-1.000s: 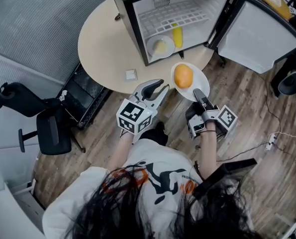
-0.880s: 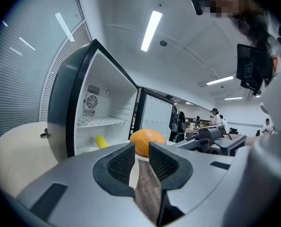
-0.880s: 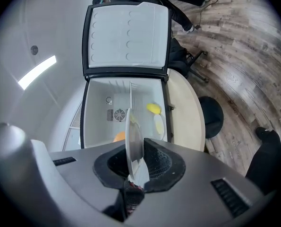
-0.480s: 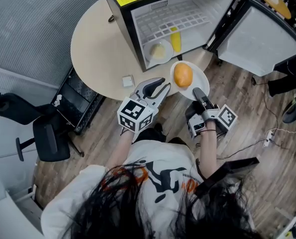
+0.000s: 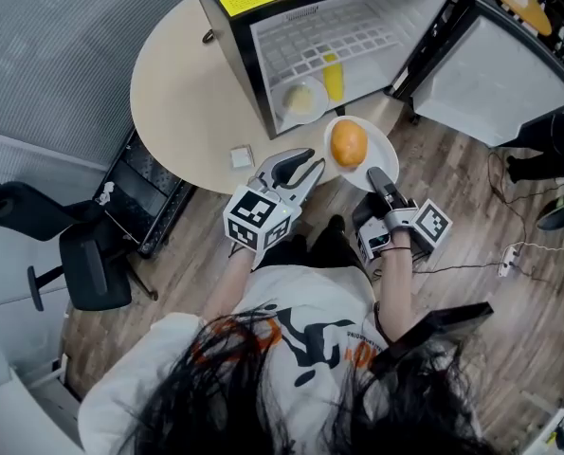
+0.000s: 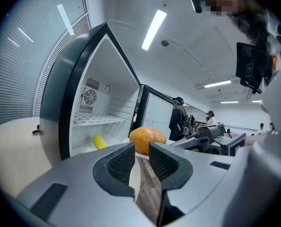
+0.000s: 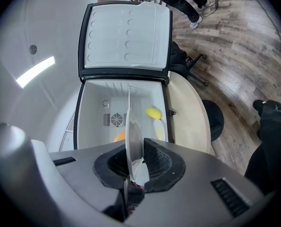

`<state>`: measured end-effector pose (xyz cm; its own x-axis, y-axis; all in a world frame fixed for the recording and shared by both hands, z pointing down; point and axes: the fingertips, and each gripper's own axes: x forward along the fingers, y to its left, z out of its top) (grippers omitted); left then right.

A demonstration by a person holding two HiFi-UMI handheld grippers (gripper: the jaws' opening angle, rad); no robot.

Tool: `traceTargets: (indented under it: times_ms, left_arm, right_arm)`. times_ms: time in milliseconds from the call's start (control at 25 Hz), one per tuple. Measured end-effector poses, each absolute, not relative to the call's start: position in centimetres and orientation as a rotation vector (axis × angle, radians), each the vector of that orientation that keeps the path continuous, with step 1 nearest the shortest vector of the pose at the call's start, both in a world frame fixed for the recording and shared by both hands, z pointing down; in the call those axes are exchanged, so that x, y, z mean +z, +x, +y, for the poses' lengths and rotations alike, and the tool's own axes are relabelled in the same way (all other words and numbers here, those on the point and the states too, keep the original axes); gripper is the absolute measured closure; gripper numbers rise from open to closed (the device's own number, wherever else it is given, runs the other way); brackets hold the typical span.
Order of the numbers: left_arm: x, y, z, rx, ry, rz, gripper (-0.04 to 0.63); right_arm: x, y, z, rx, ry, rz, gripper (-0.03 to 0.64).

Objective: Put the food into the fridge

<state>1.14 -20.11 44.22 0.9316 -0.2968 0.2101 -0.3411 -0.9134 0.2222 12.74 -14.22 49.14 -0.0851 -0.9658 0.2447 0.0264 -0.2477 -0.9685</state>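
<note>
- Orange (image 5: 349, 144): lies on a white plate (image 5: 384, 150), which is held level over the near edge of the worktop (image 5: 182, 93), just in front of the open fridge (image 5: 227, 55). Whether the plate touches the worktop cannot be told.
- Right gripper (image 5: 378, 180): jaws clamped on the near rim of the plate. Its own view shows the plate edge-on between the pads (image 7: 157, 161).
- Left gripper (image 5: 296, 171): jaws a little apart with nothing between them, tips just beside the plate's left rim. The orange shows beyond them in the left gripper view.
- Fridge: stands on the worktop's far right part, its door (image 5: 490, 74) swung wide to the right. On the floor of the fridge, under a white wire shelf (image 5: 329, 38), lie a second plate (image 5: 300, 98) and, beside it, a yellow piece of food (image 5: 333, 76).
- Worktop: round and pale, with a small white square thing (image 5: 243, 156) near its near edge, left of the left gripper.
- Black chair (image 5: 73, 254): stands on the wooden floor, well apart to the left.
</note>
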Motion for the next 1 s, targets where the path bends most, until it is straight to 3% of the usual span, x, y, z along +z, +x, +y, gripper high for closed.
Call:
traceTargets:
  times_ms: [400, 1000]
  left_arm:
    - [44.1, 2.0, -21.7, 0.252, 2.833, -0.512, 0.502]
    - [45.7, 8.6, -24.8, 0.257, 2.797, -0.515, 0.502]
  right_arm:
    - [48.8, 15.2, -16.3, -1.459, -1.319, 1.12, 0.577]
    - [50.5, 21.8, -20.5, -1.46, -1.344, 1.148, 0.578]
